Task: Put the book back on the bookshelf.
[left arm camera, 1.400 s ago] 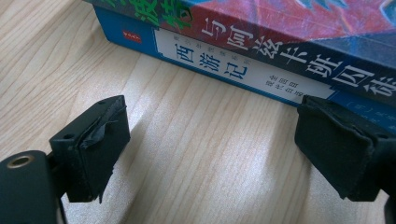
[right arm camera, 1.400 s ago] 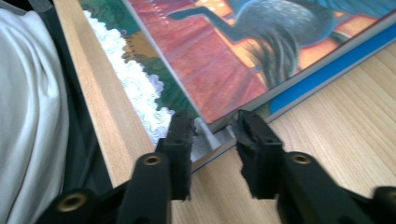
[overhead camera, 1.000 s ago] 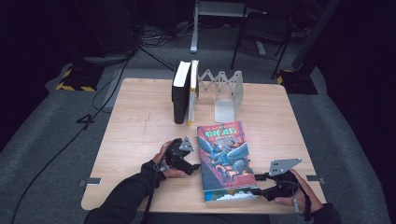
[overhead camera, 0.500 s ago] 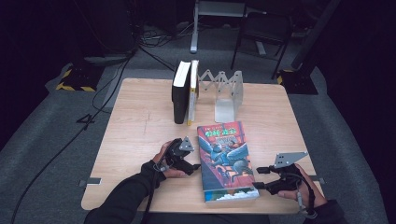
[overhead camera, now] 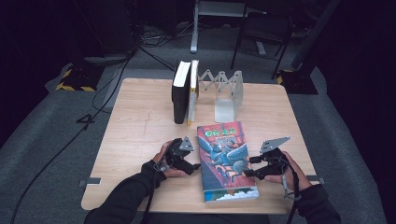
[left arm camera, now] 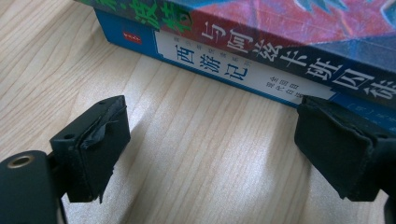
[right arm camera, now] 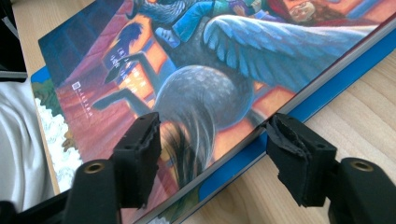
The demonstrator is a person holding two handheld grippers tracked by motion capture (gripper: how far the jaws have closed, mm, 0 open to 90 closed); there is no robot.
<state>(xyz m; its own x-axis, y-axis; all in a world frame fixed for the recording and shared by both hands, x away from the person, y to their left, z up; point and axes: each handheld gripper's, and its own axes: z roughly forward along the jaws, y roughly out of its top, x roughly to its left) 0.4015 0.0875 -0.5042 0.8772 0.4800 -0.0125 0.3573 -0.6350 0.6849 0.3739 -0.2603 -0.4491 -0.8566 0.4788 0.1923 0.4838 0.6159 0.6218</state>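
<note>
From the high view, you are bracketing two stacked books (overhead camera: 225, 161) that are lying flat near the front edge of the desk (overhead camera: 140, 116), right of centre. Your left hand-held gripper (overhead camera: 190, 164) is sitting just beside their left edge, your right hand-held gripper (overhead camera: 252, 166) at their right edge. Two more books are standing upright near the back edge (overhead camera: 183, 91), beside an expanding rack (overhead camera: 223, 88).

In the left gripper view, your left hand-held gripper (left arm camera: 210, 144) is resting spread, low over the desk (left arm camera: 201, 158), with its jaws wide apart and holding nothing. It is pointing at the spines of the stack: a white-and-blue spine (left arm camera: 224, 70) underneath and the dark red one (left arm camera: 289, 51) above.

In the right gripper view, your right hand-held gripper (right arm camera: 212, 149) is also spread, one jaw hanging over the top cover (right arm camera: 210, 79) and the other beside the edge, above the blue lower book (right arm camera: 322, 93). Nothing is pinched yet.

You are probably lining up to lift the top book. Next, you will need to get a jaw under its edge only, then close firmly, so the lower book is staying put.
</note>
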